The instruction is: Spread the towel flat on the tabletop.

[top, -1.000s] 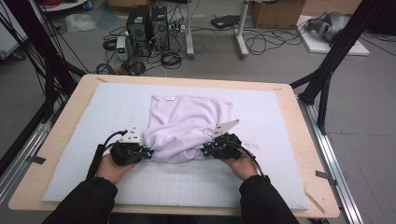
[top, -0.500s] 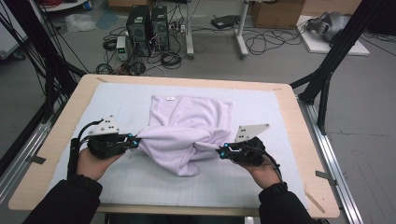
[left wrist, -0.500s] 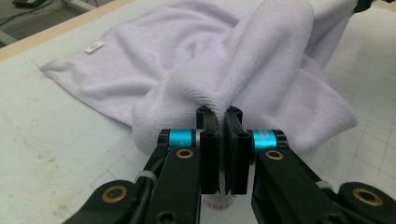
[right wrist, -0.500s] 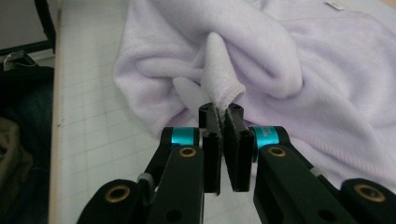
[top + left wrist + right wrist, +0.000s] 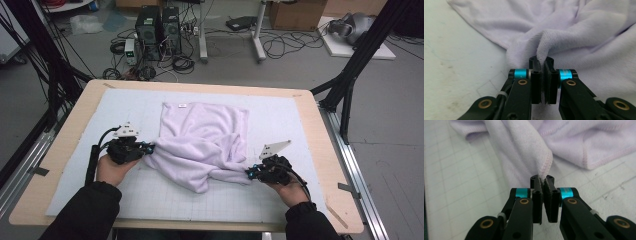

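A pale lilac towel (image 5: 202, 140) lies rumpled on the white gridded mat (image 5: 280, 120), its far part flat and its near part bunched and stretched between my hands. My left gripper (image 5: 148, 148) is shut on the towel's left edge; in the left gripper view a fold of towel (image 5: 564, 37) rises from between the pressed pads (image 5: 535, 75). At the towel's near right end my right gripper (image 5: 248, 173) is shut on a hemmed corner. The right gripper view has that towel (image 5: 524, 150) corner pinched between the pads (image 5: 550, 192).
The mat covers a wooden table (image 5: 70, 140) with metal rails along both sides. Black frame legs (image 5: 350, 75) stand at the far right corner, and computers and cables (image 5: 157, 30) sit on the floor beyond the far edge. Bare mat lies near and to both sides of the towel.
Both hands have moved apart from near the middle, the left leftward then slightly back in, the right to the right. The towel's near part has been pulled out wide between them.
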`<state>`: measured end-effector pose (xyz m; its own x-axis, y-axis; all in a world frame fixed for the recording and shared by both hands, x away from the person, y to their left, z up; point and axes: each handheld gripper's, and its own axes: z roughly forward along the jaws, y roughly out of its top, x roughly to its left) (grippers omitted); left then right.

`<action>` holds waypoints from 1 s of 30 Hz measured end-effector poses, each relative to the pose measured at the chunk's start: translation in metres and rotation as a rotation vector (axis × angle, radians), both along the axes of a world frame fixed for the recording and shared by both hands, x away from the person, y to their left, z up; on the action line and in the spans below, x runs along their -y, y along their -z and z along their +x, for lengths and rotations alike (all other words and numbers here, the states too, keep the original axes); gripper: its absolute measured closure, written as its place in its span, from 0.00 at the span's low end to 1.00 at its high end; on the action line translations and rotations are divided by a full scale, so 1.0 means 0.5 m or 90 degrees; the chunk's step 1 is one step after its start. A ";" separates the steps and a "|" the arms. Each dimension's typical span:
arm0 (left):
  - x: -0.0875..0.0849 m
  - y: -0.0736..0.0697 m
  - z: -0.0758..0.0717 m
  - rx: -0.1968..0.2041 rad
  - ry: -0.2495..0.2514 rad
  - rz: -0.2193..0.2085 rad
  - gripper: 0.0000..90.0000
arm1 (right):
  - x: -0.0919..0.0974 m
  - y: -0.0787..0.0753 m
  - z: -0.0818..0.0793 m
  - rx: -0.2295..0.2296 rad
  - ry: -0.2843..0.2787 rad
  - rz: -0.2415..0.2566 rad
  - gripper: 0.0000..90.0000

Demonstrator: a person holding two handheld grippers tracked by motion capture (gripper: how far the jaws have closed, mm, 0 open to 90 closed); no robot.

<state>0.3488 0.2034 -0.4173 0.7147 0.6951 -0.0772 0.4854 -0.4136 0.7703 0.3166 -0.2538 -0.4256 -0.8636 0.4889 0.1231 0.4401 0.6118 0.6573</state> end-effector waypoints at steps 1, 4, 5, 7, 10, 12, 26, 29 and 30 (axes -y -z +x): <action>0.004 0.004 0.003 0.000 0.000 0.004 0.94 | -0.002 0.003 0.004 -0.005 -0.004 0.005 0.93; 0.002 0.001 0.001 0.001 -0.002 -0.008 0.86 | -0.005 -0.004 0.006 0.001 -0.006 0.025 0.82; -0.002 -0.002 0.000 0.003 -0.002 -0.010 0.82 | -0.006 -0.012 0.004 0.007 -0.005 0.043 0.78; -0.015 -0.016 -0.008 0.010 -0.004 -0.023 0.77 | -0.006 -0.028 0.003 0.018 -0.009 0.055 0.77; -0.032 -0.036 -0.021 0.022 -0.006 -0.027 0.72 | -0.010 -0.054 -0.003 0.042 -0.013 0.068 0.75; -0.041 -0.050 -0.031 0.030 -0.002 -0.023 0.70 | -0.018 -0.076 -0.008 0.061 -0.019 0.079 0.75; -0.035 -0.056 -0.077 0.039 0.051 -0.043 0.66 | -0.144 -0.054 0.022 0.056 -0.090 0.036 0.72; -0.011 -0.028 -0.078 0.019 0.074 -0.030 0.66 | -0.163 -0.034 0.038 0.045 -0.093 0.017 0.72; -0.003 -0.015 -0.076 0.009 0.078 -0.022 0.66 | -0.167 -0.026 0.044 0.039 -0.092 0.009 0.72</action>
<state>0.3107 0.2047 -0.4097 0.7952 0.5999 -0.0888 0.4220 -0.4422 0.7914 0.3385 -0.1701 -0.4127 -0.9306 0.3582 0.0750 0.3080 0.6558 0.6893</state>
